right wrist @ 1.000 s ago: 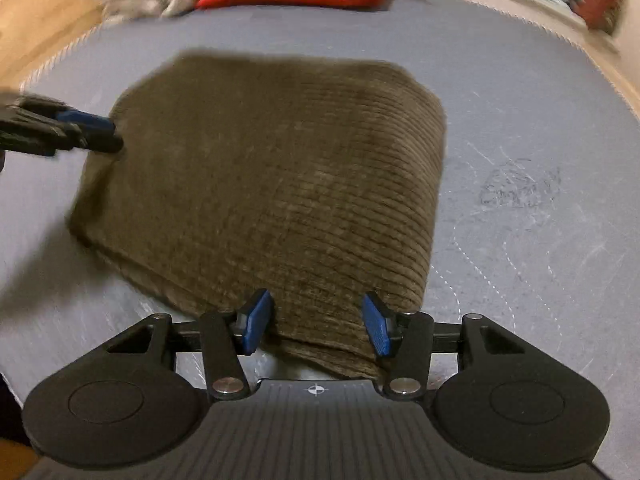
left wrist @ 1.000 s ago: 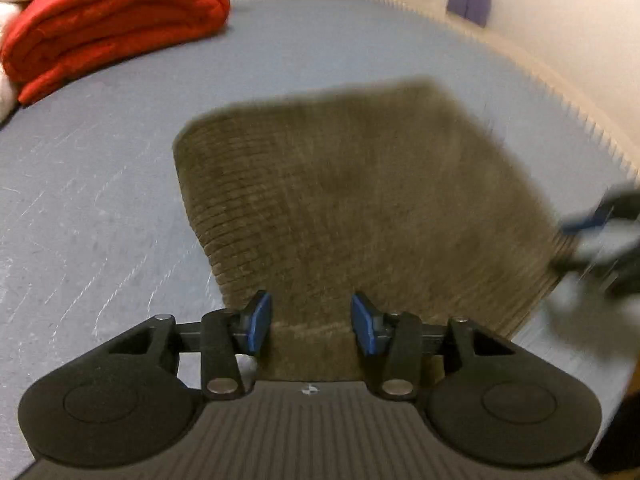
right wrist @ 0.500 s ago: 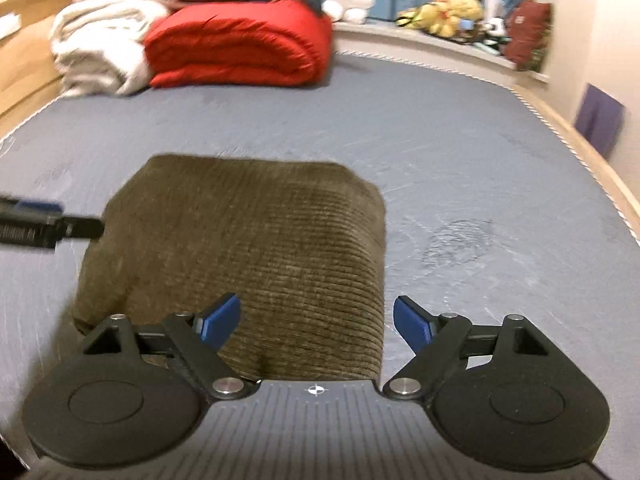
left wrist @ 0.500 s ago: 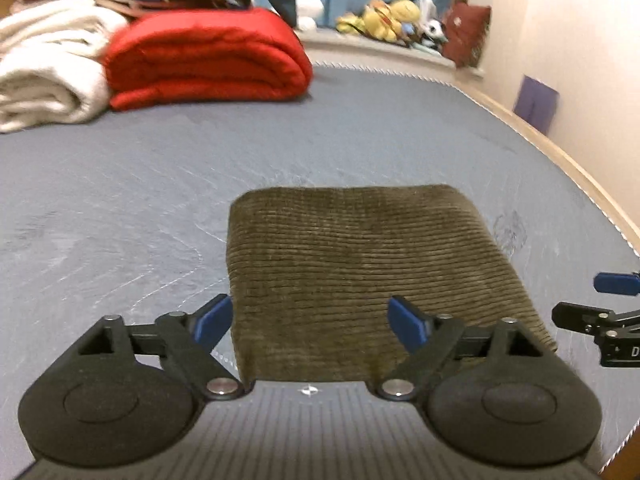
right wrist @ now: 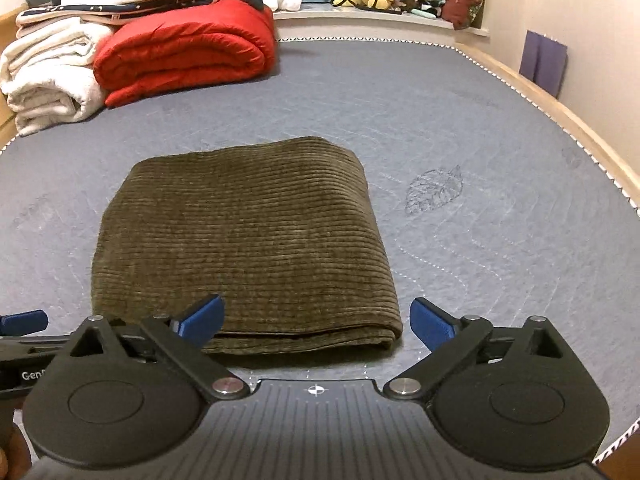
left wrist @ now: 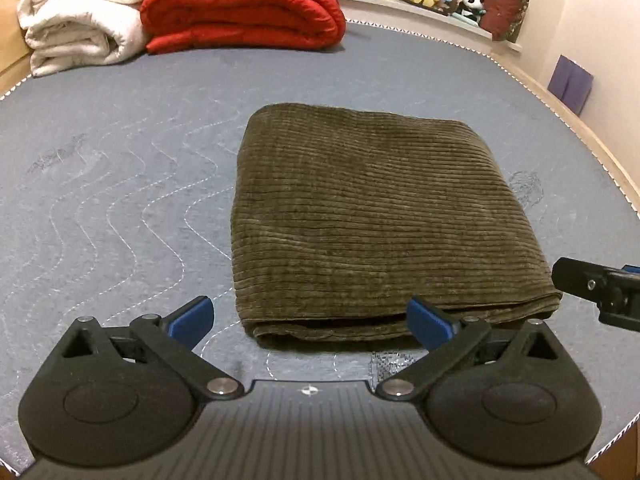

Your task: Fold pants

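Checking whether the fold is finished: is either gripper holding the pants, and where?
Nothing is held. The left gripper and right gripper are opening, clear of the folded pants on the mattress.

Two hand-held grippers hang side by side, both angled downward. The left gripper (left wrist: 310, 320) has its blue-padded fingers (left wrist: 188, 316) spread wide, jaws opening with nothing pressed between them. The right gripper (right wrist: 316, 320) matches it, its blue-padded fingers (right wrist: 430, 320) likewise splayed, jaws opening and gripping nothing. Each gripper's black tip edges into the other's view from the side.
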Motion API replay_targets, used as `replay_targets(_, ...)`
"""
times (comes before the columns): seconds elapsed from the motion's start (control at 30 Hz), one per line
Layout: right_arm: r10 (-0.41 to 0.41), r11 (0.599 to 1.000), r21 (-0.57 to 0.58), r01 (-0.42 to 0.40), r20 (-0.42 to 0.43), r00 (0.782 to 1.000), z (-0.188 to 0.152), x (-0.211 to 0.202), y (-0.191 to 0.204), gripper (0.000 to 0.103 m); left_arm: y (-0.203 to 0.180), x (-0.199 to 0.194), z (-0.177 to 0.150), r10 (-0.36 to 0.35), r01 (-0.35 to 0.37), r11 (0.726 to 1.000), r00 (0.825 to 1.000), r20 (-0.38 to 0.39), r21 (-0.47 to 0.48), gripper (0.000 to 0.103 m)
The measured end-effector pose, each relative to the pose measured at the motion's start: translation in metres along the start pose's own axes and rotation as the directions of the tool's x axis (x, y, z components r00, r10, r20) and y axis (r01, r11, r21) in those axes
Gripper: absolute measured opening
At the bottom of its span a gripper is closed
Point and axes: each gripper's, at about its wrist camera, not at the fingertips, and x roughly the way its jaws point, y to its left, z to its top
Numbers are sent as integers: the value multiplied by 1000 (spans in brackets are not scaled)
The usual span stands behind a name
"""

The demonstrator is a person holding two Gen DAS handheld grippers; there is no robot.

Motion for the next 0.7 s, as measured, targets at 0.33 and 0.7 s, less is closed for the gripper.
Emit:
replay_targets(0.33, -13, 1000, 1, 13, -3, 1000, -1, -1, -2, 100, -3, -8, 1, 3, -4, 1000, 999, 46, 18, 103)
replay_targets(0.7, -22, 1000, 2, 22, 2, 1000, -2, -3, 1, 102, -2, -11, 0, 7, -8, 1000, 999, 50, 28, 103)
